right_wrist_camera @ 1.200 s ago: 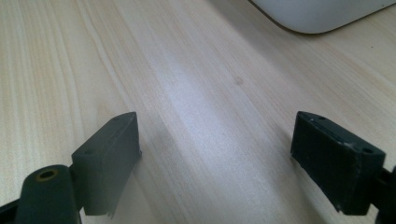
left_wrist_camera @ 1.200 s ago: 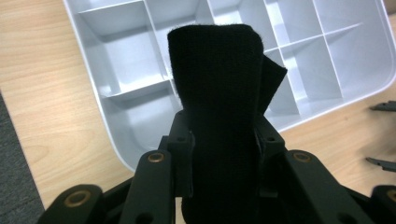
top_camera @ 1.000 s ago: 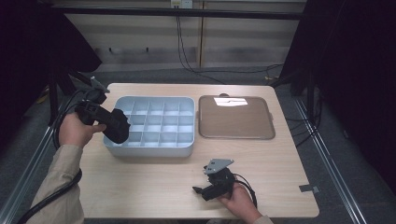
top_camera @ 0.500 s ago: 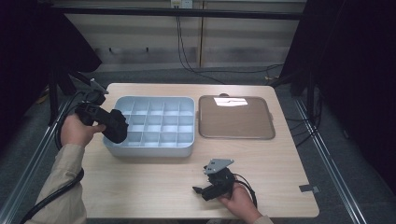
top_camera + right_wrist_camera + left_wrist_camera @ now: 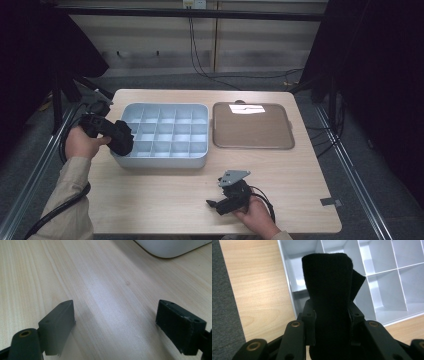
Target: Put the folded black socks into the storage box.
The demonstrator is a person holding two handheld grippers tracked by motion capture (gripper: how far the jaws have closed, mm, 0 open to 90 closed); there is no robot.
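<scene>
A folded black cloth [image 5: 329,290] sticks up between the jaws of my left gripper [image 5: 331,315], which is shut on it. In the high view the left gripper [image 5: 116,136] holds the black cloth [image 5: 121,138] over the left edge of the pale grey compartment box [image 5: 200,112], above its near-left cells. My right gripper [image 5: 216,205] rests low on the table near the front edge, pointing left. In the right gripper view its jaws stand wide apart over bare wood, so the right gripper [image 5: 115,318] is open and holds nothing.
A brown flat tray [image 5: 252,127] lies right of the compartment box [image 5: 387,272], with a bright glare at its far side. A rounded white corner of the box [image 5: 172,247] shows at the top of the right gripper view. Cables trail off both grippers.
My left gripper with the black cloth has drifted slightly toward the near-left part of the box. The right gripper has stayed where it was.
</scene>
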